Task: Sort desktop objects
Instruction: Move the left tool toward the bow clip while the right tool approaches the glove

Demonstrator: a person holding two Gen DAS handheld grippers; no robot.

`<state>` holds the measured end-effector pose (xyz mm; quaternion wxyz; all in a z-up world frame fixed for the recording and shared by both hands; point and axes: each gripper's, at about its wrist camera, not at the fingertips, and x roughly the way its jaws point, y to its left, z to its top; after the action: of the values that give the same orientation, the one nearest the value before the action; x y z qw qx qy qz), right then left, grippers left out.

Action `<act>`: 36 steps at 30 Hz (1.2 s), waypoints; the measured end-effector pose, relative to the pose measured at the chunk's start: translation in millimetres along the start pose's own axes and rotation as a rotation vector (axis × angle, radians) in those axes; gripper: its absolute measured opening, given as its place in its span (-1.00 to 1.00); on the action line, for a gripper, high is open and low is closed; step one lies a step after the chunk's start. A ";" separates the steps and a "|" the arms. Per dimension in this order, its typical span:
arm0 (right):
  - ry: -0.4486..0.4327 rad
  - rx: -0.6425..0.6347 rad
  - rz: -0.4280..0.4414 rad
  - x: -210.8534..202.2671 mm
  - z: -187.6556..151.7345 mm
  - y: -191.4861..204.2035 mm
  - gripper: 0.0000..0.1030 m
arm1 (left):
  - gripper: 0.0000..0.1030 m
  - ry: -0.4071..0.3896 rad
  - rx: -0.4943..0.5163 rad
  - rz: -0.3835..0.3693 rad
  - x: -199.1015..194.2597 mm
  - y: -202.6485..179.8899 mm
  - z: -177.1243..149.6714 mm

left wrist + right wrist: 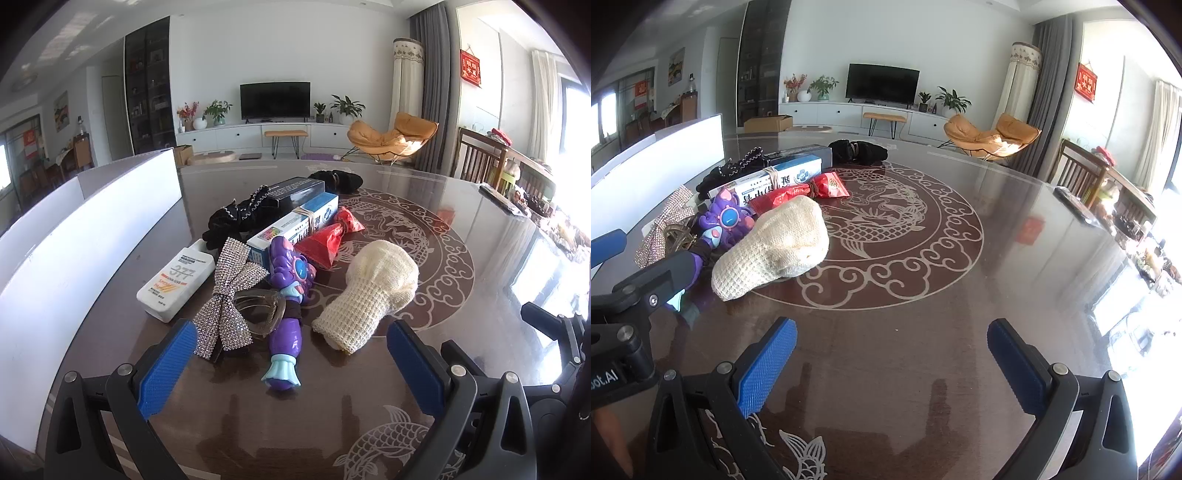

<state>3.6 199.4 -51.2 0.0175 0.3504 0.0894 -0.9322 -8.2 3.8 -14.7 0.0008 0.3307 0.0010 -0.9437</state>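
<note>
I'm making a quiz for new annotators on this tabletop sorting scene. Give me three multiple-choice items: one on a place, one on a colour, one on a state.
1. What lies directly under the sequined bow?
A. white bottle B. clear hair claw C. knitted pouch

2. What colour is the wrapped packet beside the toothpaste box?
A. red B. green C. yellow

3. How do the left gripper fingers stand?
A. shut on the toy B. shut, holding nothing C. open, holding nothing

Answers: 1 B, the clear hair claw pokes out beneath it; 2 A, plainly red; 3 C, the pads are wide apart, touching nothing.

Both wrist cams sit low, angled down over the dark glossy round table (461, 236); both catch the cream knitted glove (369, 291) (775, 247).
</note>
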 end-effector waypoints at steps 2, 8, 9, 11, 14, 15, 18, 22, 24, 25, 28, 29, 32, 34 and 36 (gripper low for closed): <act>0.004 0.000 0.001 0.6 -0.5 0.2 1.00 | 1.00 0.001 0.001 0.004 0.1 -0.2 -0.2; 0.007 0.007 0.006 1.0 -1.1 -1.5 1.00 | 1.00 0.014 -0.006 0.012 2.5 3.0 -1.7; 0.007 0.008 0.006 0.9 -1.4 -1.4 1.00 | 1.00 0.017 -0.009 0.013 2.7 3.7 -1.8; 0.005 0.011 0.007 0.8 -1.6 -1.2 1.00 | 1.00 0.021 -0.014 0.017 2.9 4.7 -2.0; 0.003 0.014 0.008 0.9 -1.6 -1.1 1.00 | 1.00 0.040 -0.013 0.042 5.9 7.0 -3.6; 0.004 0.015 0.008 1.1 -1.4 -0.9 1.00 | 1.00 0.052 -0.014 0.052 8.0 7.9 -4.3; 0.013 0.015 0.008 2.4 -1.2 -0.3 1.00 | 1.00 0.074 -0.040 0.049 13.0 13.1 -5.2; 0.005 0.021 0.015 1.6 -1.6 -1.7 1.00 | 1.00 0.094 -0.072 0.043 17.8 18.8 -7.0; 0.001 0.024 0.022 0.8 -1.8 -2.1 1.00 | 1.00 0.099 -0.082 0.043 18.8 20.6 -7.3; 0.002 0.025 0.026 1.0 -1.8 -2.2 1.00 | 1.00 0.100 -0.085 0.043 18.8 21.9 -7.4; 0.008 0.028 0.041 2.0 -1.5 -2.5 1.00 | 1.00 0.103 -0.085 0.044 18.8 21.7 -7.7; 0.009 0.030 0.045 2.3 -1.6 -2.9 1.00 | 1.00 0.105 -0.084 0.044 18.8 21.5 -8.1; 0.008 0.035 0.050 2.4 -1.9 -4.3 1.00 | 1.00 0.108 -0.077 0.044 17.9 19.9 -8.5; 0.006 0.038 0.051 1.8 -1.9 -4.4 1.00 | 1.00 0.108 -0.075 0.045 17.3 19.8 -8.9; 0.007 0.037 0.051 1.8 -1.7 -4.4 1.00 | 1.00 0.111 -0.080 0.044 17.4 20.5 -9.1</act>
<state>3.0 204.1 -52.9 0.0345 0.3559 0.0631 -0.9318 -16.1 -16.6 -32.7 0.0349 0.3822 0.0314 -0.9229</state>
